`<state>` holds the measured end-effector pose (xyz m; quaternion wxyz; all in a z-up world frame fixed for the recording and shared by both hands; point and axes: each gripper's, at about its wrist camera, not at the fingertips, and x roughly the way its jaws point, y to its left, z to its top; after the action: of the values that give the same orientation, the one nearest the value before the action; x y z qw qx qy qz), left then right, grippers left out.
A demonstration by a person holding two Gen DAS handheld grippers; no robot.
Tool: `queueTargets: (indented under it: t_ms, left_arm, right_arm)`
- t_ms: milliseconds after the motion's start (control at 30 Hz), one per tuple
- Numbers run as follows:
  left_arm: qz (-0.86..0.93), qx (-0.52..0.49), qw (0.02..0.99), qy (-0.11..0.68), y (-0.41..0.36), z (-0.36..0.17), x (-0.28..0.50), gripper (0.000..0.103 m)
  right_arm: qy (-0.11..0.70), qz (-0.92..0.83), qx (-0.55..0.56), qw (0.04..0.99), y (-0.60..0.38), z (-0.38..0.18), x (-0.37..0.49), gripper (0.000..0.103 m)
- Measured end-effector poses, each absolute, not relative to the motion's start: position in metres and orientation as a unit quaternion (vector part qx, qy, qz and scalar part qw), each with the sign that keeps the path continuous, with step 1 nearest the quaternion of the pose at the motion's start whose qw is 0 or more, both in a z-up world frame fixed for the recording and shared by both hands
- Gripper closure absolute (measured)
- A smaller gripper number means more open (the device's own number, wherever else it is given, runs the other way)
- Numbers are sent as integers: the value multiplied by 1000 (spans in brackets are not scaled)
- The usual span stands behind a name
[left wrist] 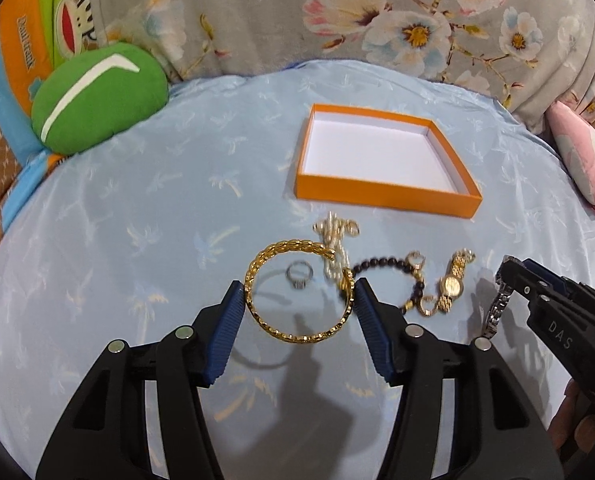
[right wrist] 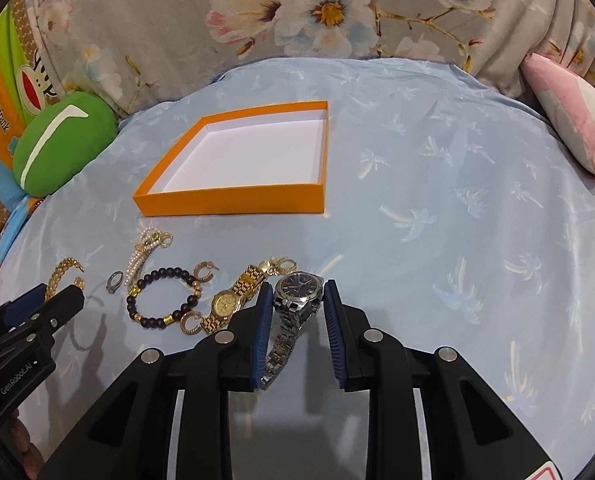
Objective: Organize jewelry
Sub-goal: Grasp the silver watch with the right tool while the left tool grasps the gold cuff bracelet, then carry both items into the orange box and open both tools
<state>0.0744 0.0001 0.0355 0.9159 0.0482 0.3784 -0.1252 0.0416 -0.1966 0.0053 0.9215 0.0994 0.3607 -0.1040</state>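
Note:
My left gripper (left wrist: 299, 296) is shut on a gold open bangle (left wrist: 293, 332), pads touching its two sides, and holds it just above the blue cloth. A silver ring (left wrist: 298, 274) lies seen through the bangle. My right gripper (right wrist: 295, 300) is shut on a silver watch with a dark dial (right wrist: 297, 286); its strap hangs down. An empty orange box (left wrist: 385, 194), white inside, sits beyond in the left wrist view and also shows in the right wrist view (right wrist: 229, 202). A gold watch (right wrist: 229, 300), a black bead bracelet (right wrist: 163, 298), a pearl piece (right wrist: 141, 258) and gold hoop earrings (right wrist: 205, 272) lie on the cloth.
A green plush cushion (left wrist: 97, 96) lies at the back left, a pink plush (right wrist: 569, 116) at the back right. A floral fabric (left wrist: 337, 12) rises behind the blue cloth (right wrist: 437, 200).

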Motion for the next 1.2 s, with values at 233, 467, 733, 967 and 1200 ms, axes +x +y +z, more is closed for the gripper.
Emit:
queueTargets:
  t_ms: [233, 467, 733, 967, 1200]
  left_arm:
    - [-136, 61, 921, 361, -22, 54, 119, 48]
    - [-139, 72, 926, 345, -56, 65, 184, 48]
    - [-134, 78, 927, 341, -95, 60, 256, 48]
    - [-141, 73, 910, 382, -121, 35, 308, 48]
    - [-145, 76, 900, 404, -133, 20, 329, 48]
  right_arm:
    - [347, -85, 105, 928, -219, 27, 85, 79]
    - [333, -72, 90, 936, -234, 43, 151, 79]
    - [331, -70, 75, 938, -248, 47, 228, 79]
    - [369, -64, 65, 925, -259, 33, 279, 79]
    - [394, -66, 57, 915, -266, 22, 302, 78]
